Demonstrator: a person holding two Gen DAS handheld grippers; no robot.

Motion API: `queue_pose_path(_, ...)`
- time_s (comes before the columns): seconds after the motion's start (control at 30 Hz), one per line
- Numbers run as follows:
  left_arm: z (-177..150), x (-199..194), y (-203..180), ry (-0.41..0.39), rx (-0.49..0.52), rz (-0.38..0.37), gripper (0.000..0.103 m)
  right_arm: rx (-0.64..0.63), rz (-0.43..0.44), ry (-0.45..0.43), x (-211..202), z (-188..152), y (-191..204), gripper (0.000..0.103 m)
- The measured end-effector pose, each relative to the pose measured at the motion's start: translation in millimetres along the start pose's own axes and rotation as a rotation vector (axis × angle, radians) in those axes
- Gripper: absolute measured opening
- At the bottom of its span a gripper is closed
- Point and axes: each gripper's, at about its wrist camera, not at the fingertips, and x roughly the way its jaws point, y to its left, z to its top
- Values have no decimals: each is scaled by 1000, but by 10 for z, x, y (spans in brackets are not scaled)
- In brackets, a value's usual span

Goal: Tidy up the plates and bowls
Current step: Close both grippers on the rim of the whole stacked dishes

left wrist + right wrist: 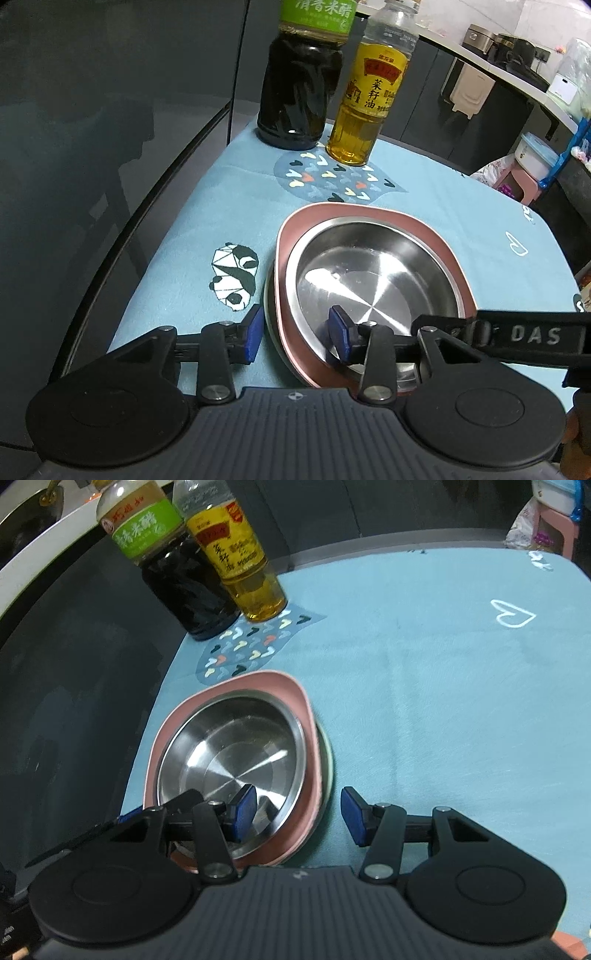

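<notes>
A steel bowl [373, 277] sits nested in a pink plate [424, 236], which rests on a grey plate whose rim [269, 317] shows beneath. The stack stands on a blue cloth. My left gripper [297, 334] is open and straddles the stack's near-left rim: one pad outside, one inside the bowl. In the right wrist view the steel bowl [229, 753] sits in the pink plate [295, 694] above the grey rim [328, 764]. My right gripper [297, 818] is open and straddles the near-right rim.
A dark vinegar bottle [299, 96] and a yellow oil bottle [365, 99] stand at the far end of the blue cloth [192, 236]. They also show in the right wrist view: the vinegar bottle [173, 565] and the oil bottle [240, 554]. The table's dark edge runs along the left.
</notes>
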Motion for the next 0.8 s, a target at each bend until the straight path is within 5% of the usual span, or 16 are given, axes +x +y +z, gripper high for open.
queue_pose_path(0.07, -20, -9, -13, -21, 21, 12, 33, -32, -44, -17, 3, -11, 55, 36)
queue_pose_path(0.8, -123, -754, -274, -134, 72, 6, 33, -36, -9, -152, -791, -329, 71, 36)
